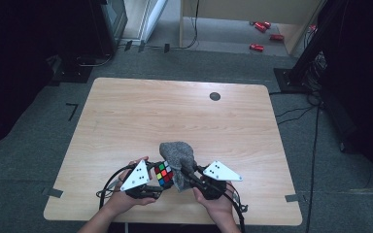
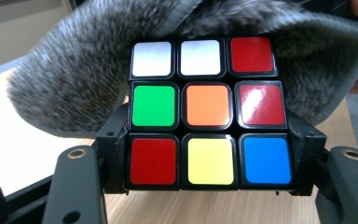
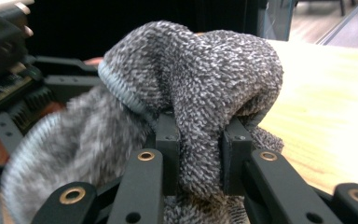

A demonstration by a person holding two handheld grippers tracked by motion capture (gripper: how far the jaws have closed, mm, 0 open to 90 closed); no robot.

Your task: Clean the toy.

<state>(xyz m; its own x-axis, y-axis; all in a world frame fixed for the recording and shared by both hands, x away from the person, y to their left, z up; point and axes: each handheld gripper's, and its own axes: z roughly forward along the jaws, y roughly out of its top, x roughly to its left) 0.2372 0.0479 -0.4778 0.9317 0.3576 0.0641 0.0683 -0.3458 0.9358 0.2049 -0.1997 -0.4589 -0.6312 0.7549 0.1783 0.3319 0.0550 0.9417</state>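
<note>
Cube [image 2: 209, 113] clamped in left tool [image 1: 156, 180]; cloth [image 3: 200, 93] pinched by right tool [image 3: 199, 154].

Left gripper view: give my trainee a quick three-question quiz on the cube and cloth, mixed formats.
1. True or false: the left tongs clamp the puzzle cube.
2. The centre sticker facing the left gripper view is: A green, B orange, C white?
3. What do the right tongs pinch?

Key: 1 true. 2 B. 3 a fold of the grey cloth, held beside the cube above the table.
</note>
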